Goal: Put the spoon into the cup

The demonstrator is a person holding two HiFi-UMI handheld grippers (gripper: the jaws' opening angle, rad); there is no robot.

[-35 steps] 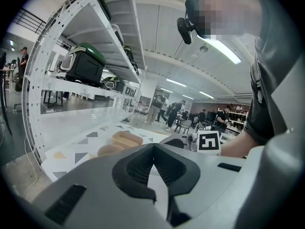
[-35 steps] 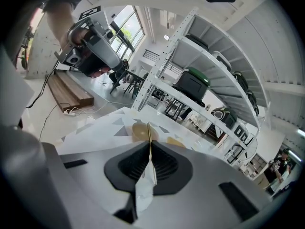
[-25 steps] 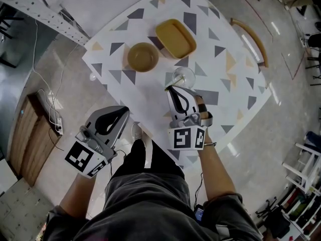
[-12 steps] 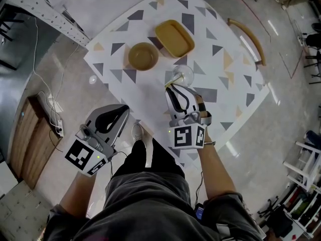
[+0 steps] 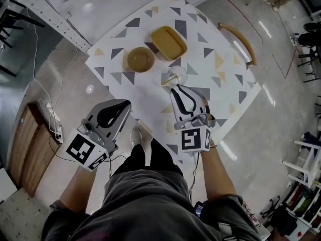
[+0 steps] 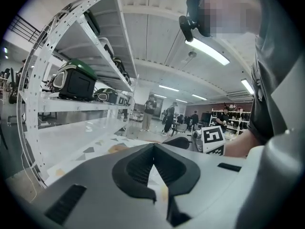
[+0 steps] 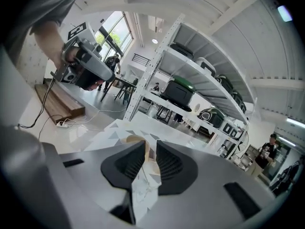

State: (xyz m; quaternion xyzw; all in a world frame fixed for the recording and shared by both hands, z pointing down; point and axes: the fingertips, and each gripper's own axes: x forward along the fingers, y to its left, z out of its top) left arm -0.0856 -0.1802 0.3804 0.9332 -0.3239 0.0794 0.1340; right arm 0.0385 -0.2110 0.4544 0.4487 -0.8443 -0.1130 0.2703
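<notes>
My left gripper (image 5: 126,104), off the counter (image 5: 150,92), has its fingers pressed together, empty. My right gripper (image 5: 175,88) has its fingers slightly apart, empty. Just beyond them the spoon (image 5: 166,82), probably light and stiff, seems to lean in the fragile-looking glass cup (image 5: 177,75). I'd grip its handle.

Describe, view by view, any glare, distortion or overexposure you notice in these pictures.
Head view: bright glare streaks lie on the glossy floor. Left gripper view: the wide-angle lens bows the shelving. Right gripper view: the window is blown out, corners dark.
</notes>
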